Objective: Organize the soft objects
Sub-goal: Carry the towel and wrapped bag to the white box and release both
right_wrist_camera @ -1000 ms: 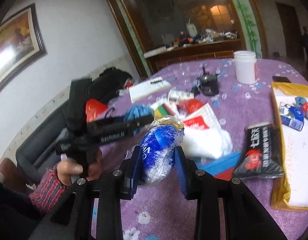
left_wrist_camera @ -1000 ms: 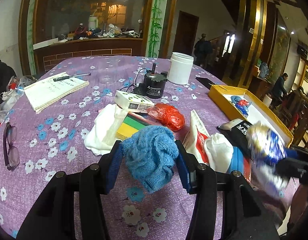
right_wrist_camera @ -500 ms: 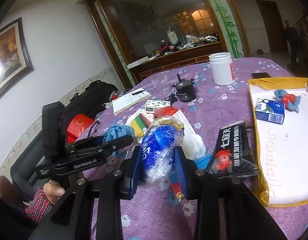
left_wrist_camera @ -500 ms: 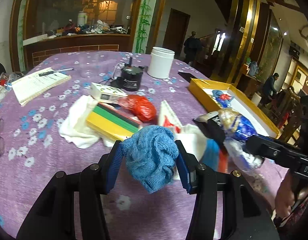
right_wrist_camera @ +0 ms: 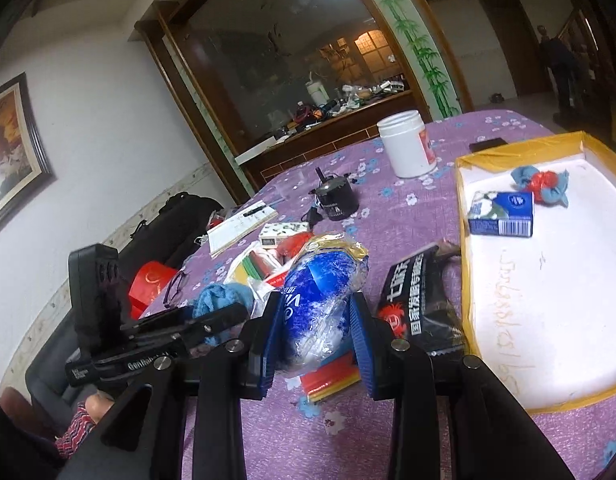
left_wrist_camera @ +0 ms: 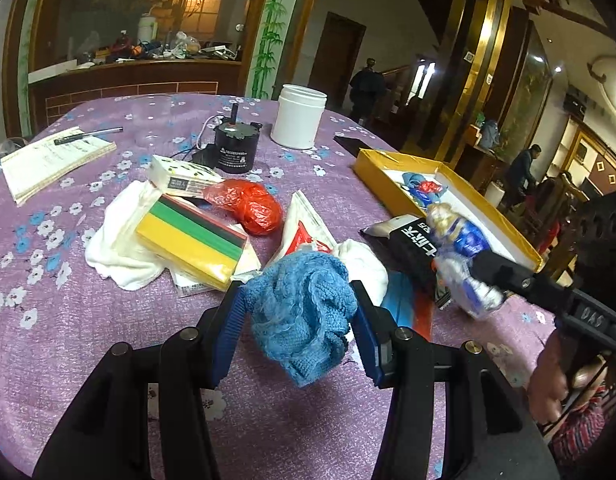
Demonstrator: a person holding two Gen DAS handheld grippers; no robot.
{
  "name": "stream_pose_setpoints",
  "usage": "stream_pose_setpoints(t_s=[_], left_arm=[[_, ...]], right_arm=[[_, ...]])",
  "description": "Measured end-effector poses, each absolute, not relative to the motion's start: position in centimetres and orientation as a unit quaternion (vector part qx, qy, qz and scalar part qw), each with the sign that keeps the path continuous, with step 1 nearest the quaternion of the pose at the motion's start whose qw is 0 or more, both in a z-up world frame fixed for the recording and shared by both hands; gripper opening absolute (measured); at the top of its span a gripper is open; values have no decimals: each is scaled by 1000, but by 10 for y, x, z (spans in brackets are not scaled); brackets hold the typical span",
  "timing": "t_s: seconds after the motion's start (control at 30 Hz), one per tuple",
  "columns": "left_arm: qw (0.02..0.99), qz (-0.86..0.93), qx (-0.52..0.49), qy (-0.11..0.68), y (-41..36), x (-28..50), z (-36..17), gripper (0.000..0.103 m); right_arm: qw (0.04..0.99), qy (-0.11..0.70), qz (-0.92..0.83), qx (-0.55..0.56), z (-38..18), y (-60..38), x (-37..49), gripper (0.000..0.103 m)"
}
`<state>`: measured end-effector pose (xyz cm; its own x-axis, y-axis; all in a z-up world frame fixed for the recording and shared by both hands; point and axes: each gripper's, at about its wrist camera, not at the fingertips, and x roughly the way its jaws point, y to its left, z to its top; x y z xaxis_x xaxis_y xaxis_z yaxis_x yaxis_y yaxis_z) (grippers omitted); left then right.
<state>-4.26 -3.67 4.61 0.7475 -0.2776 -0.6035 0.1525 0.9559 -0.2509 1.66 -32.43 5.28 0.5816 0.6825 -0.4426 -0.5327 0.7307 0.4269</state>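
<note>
The shallow yellow-walled tray (right_wrist_camera: 464, 216) with a white floor holds a blue tissue box (right_wrist_camera: 502, 214) and a small blue cloth bundle with a red middle (right_wrist_camera: 542, 180); a white plastic jar (right_wrist_camera: 406, 144) stands upright behind it on the purple flowered tablecloth (left_wrist_camera: 68, 320). The left gripper (left_wrist_camera: 298, 316) pinches a bunched blue knitted cloth (left_wrist_camera: 304, 312) above the cloth-covered table. The right gripper (right_wrist_camera: 314, 316) clamps a crinkly blue-and-clear plastic packet (right_wrist_camera: 320, 296) beside a black glossy pouch (right_wrist_camera: 420, 304) by the tray.
</note>
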Motion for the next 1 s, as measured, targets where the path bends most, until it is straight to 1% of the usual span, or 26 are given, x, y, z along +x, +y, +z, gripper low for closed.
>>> stream_pose_setpoints(t_s=[0.2, 0.67, 1.0], left_arm=[[926, -118, -105, 342, -34, -40, 44, 49], [927, -122, -97, 342, -36, -40, 45, 49], [922, -134, -77, 356, -54, -41, 54, 49]], right_arm=[[880, 303, 342, 126, 46, -325, 18, 34], [868, 310, 360, 147, 41, -328, 24, 34], [873, 302, 346, 166, 55, -355, 23, 34]])
